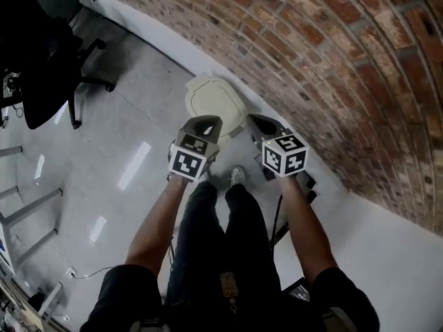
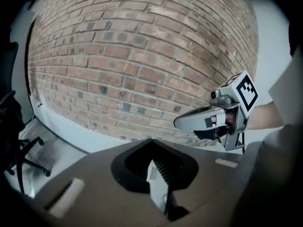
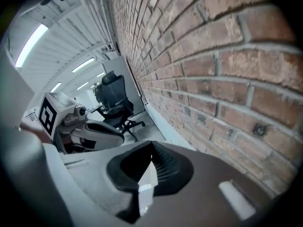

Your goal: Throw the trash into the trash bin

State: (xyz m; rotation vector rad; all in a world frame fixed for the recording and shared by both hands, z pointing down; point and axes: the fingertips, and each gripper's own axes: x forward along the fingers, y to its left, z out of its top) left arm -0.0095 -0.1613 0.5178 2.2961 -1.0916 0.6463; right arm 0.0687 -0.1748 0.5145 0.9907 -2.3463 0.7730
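Note:
A beige trash bin point(image 1: 216, 102) with its lid down stands on the grey floor against the brick wall, just beyond my two grippers in the head view. My left gripper point(image 1: 205, 123) and right gripper point(image 1: 257, 122) are held side by side above my legs, tips toward the bin. In the left gripper view its jaws point(image 2: 151, 162) meet with nothing between them, and the right gripper point(image 2: 208, 121) floats beside it. The right gripper's own jaws point(image 3: 150, 163) are likewise shut and empty. No piece of trash shows in any view.
The curved brick wall point(image 1: 332, 61) with a white base strip runs along the right. A black office chair point(image 1: 41, 54) stands at the far left, with metal legs point(image 1: 28, 213) and a cable on the floor nearer me. A dark object point(image 1: 309, 183) sits by my right foot.

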